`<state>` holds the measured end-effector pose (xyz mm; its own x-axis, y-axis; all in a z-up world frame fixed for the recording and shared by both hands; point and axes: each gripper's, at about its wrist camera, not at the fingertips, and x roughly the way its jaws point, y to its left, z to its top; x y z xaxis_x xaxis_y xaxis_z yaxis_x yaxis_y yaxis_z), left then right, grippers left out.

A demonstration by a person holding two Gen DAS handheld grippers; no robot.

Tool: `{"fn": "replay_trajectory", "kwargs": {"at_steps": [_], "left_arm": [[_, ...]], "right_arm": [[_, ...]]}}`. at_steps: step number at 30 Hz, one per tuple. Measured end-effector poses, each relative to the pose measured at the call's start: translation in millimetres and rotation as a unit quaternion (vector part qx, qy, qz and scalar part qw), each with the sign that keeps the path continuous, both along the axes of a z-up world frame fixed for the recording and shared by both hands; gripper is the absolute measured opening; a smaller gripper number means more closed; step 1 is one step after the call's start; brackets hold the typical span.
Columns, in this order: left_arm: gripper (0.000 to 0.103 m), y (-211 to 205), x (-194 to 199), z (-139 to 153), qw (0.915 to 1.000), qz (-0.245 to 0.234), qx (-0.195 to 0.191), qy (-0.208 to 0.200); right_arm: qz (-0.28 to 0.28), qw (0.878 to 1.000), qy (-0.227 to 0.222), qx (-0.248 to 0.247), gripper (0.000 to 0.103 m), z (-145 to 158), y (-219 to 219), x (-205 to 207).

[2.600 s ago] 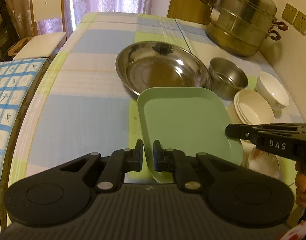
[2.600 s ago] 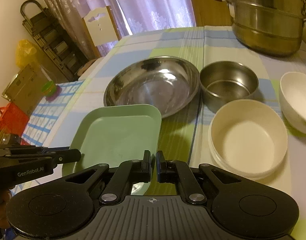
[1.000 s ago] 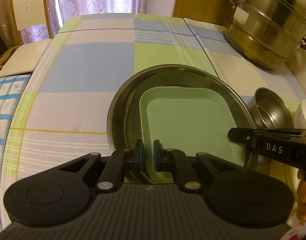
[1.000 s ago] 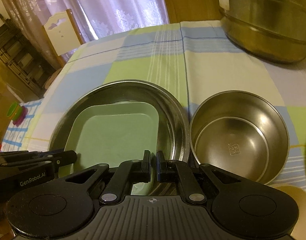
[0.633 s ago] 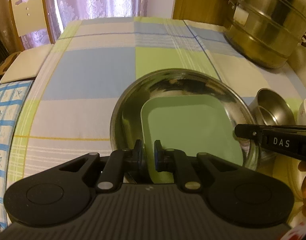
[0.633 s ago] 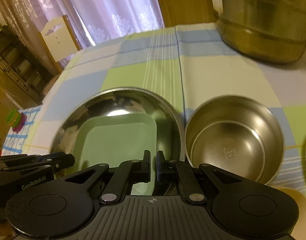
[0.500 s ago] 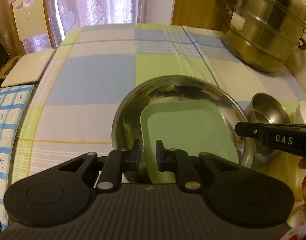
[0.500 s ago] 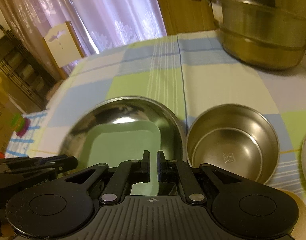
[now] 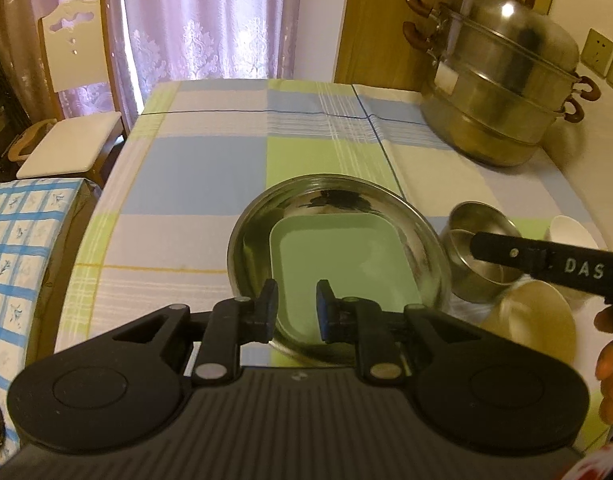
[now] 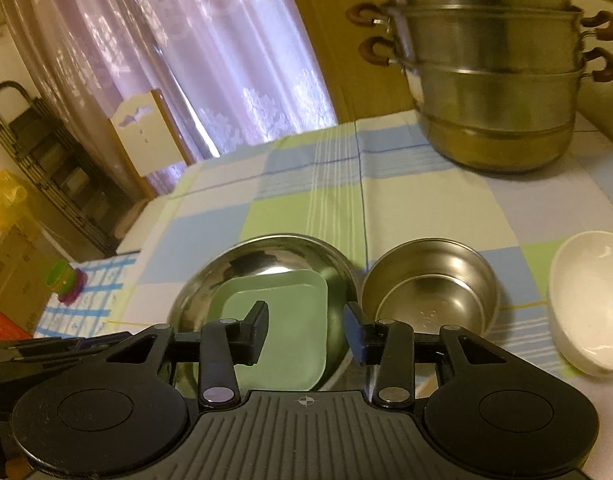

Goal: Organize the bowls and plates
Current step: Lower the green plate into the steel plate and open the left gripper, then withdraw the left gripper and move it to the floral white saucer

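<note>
In the wide steel basin (image 9: 338, 216): one pale green plate (image 9: 342, 264), rectangular with rounded corners and a raised rim, lying flat and empty. Just beside the basin, a deep steel bowl (image 10: 430, 284); to that bowl's right, a white bowl (image 10: 590, 300). Left gripper (image 9: 295, 308) and right gripper (image 10: 304, 332): jaws have just been opening, now spread with nothing gripped between them. Surface: table (image 9: 210, 168) under blue, green and cream checked cloth. Far corner: tiered steel steamer (image 9: 502, 92). Room: lilac curtains (image 9: 202, 20), pale chair (image 9: 74, 92).

Both wrist views look obliquely down, near, sharing steel basin (image 9: 338, 200) (image 10: 266, 252).
</note>
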<state>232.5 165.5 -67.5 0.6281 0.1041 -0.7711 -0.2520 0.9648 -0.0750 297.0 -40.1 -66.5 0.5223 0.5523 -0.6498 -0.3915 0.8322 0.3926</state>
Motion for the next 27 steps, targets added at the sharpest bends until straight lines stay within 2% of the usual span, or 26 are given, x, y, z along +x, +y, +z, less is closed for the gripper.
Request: {"fn": "replay_trajectory", "kwargs": {"at_steps": [13,20,27], "left_arm": [[0.018,-56.2,-70.1,38.4,0.9997,-0.012,-0.013,-0.014],[0.018,-95.1,-98.5,38.9,0.9994,-0.027,-0.02,-0.004],[0.018,-128.6,-115.6,29.0,0.9984,-0.047,-0.027,0.014]], "right_arm": [[0.035,0.999,-0.005,0.026,0.044,32.2,-70.4,-55.9],[0.053,0.999,0.0,0.009,0.045,33.9,-103.0,-83.4],[0.055,0.998,0.022,-0.002,0.046,22.4,-135.2,-103.5]]}}
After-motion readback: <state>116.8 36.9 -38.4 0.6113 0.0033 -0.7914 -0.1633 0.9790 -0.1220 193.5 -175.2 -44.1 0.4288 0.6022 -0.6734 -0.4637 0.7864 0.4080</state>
